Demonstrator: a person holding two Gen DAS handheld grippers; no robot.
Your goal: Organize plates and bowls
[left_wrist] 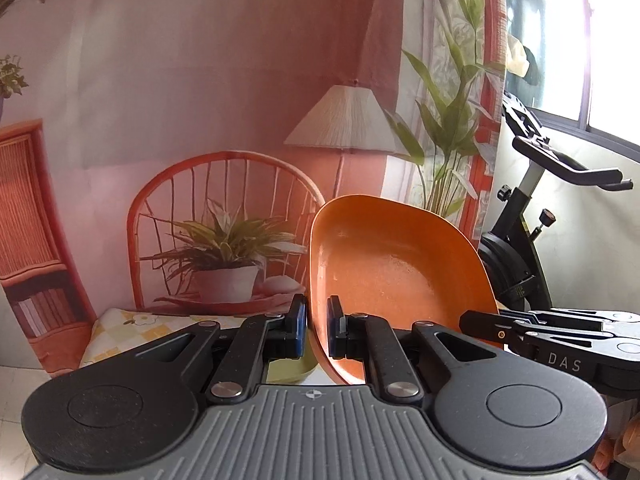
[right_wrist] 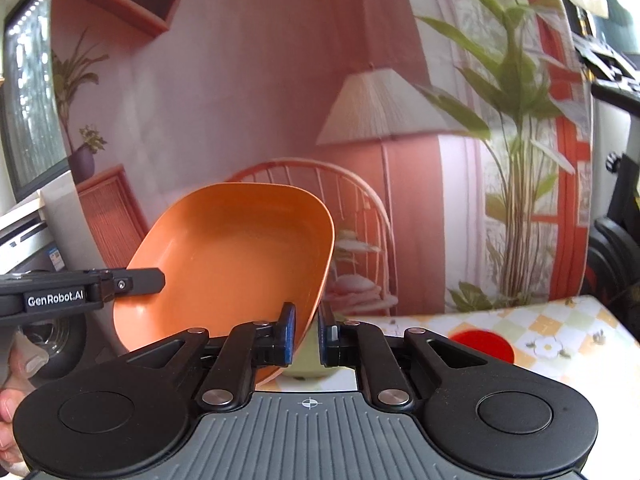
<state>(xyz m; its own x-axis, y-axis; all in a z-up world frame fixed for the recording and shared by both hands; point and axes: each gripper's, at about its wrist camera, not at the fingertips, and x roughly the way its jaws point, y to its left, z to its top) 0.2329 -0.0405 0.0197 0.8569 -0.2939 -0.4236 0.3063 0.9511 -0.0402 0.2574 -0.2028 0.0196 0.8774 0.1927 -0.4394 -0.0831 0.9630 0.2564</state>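
Left wrist view: left gripper (left_wrist: 316,330) at lower centre, blue pads nearly together and clamped on the rim of an orange rounded-square plastic bowl (left_wrist: 392,268); bowl lifted off the surface and tilted steeply, hollow facing the lens, filling the centre right of the frame; right gripper (left_wrist: 480,322) reaching in from the right edge, its black fingers lying against the bowl's right rim; a sliver of pale green dish (left_wrist: 286,372) just visible low between the left gripper's fingers, beneath the orange bowl; yellow-and-white checked floral tablecloth (left_wrist: 116,330) at lower left; printed backdrop with a wicker chair, potted plant and lamp (left_wrist: 224,128) across the background; black exercise bike (left_wrist: 528,208) at the right edge.

Right wrist view: same orange bowl (right_wrist: 236,260) at centre left, tilted, its lower right rim pinched between the right gripper's (right_wrist: 307,338) blue pads; left gripper (right_wrist: 158,280) entering from the left edge, labelled GenRobot.AI, fingertip overlapping the bowl's left rim; flat red disc (right_wrist: 488,344) lying on the checked cloth at lower right; part of a hand (right_wrist: 12,404) at the lower left edge.
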